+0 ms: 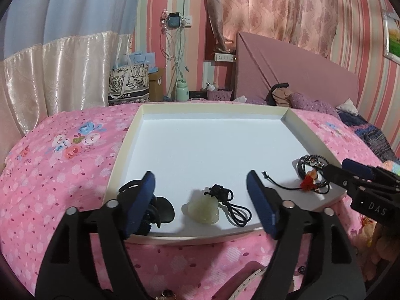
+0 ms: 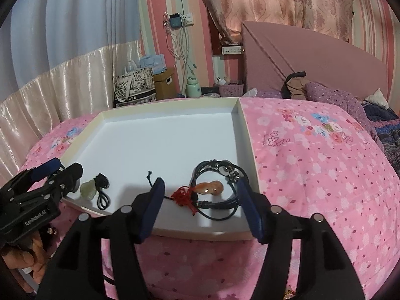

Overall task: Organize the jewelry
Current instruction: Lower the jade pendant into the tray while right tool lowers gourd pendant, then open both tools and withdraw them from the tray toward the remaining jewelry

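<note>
A shallow white tray [image 1: 120, 165] lies on a pink floral bedspread. My left gripper [image 1: 200, 177] stands open over the tray's near edge. A pale green jade pendant [image 1: 201, 211] on a black cord lies untouched between its fingers, and a black hair clip [image 1: 162, 208] sits by the left finger. My right gripper [image 2: 200, 182] is open too. An orange gourd pendant [image 2: 210, 187] with a red knot rests between its fingers, free of the pads. A black beaded bracelet [image 2: 220, 168] lies just behind it. The green pendant [image 2: 88, 189] also shows beside the left gripper [image 2: 57, 170].
The bedspread [image 2: 312, 175] spreads right of the tray. A pink headboard [image 2: 300, 57], purple pillows [image 2: 332, 95] and folded clothes stand at the far end. Bags and a box [image 1: 130, 82] line the curtain. A hand [image 2: 22, 257] holds the left gripper.
</note>
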Available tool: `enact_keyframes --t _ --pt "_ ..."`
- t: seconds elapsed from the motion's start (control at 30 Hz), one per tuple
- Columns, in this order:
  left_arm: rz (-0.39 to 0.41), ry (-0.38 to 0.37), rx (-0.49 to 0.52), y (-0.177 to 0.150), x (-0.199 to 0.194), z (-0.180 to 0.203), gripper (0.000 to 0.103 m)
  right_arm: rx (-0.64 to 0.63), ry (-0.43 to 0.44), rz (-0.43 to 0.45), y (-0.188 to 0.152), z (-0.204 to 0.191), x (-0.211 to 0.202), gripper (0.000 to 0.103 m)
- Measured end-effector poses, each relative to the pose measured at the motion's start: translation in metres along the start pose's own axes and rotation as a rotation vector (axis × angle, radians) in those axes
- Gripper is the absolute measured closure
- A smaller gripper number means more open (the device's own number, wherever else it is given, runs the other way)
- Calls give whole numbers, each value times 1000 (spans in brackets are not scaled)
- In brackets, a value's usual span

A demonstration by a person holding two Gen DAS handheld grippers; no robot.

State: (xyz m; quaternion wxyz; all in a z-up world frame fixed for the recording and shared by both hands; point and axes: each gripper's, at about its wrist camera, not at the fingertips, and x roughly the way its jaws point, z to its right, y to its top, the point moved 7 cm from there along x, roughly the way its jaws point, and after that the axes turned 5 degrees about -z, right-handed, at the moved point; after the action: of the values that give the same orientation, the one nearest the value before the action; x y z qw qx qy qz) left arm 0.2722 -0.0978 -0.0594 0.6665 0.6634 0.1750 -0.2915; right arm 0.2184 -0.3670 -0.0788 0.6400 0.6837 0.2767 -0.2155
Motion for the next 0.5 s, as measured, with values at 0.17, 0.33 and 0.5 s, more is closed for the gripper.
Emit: enact_keyframes --t 0.17,0.33,0.5 --pt "10 -17 -16 2 -6 -1 10 9 4 -2 0 3 0 39" --pt "33 -17 -26 5 -11 -4 7 15 6 3 2 7 -2 38" --pt "40 -24 -31 7 -15 -6 7 19 9 8 2 9 -4 38"
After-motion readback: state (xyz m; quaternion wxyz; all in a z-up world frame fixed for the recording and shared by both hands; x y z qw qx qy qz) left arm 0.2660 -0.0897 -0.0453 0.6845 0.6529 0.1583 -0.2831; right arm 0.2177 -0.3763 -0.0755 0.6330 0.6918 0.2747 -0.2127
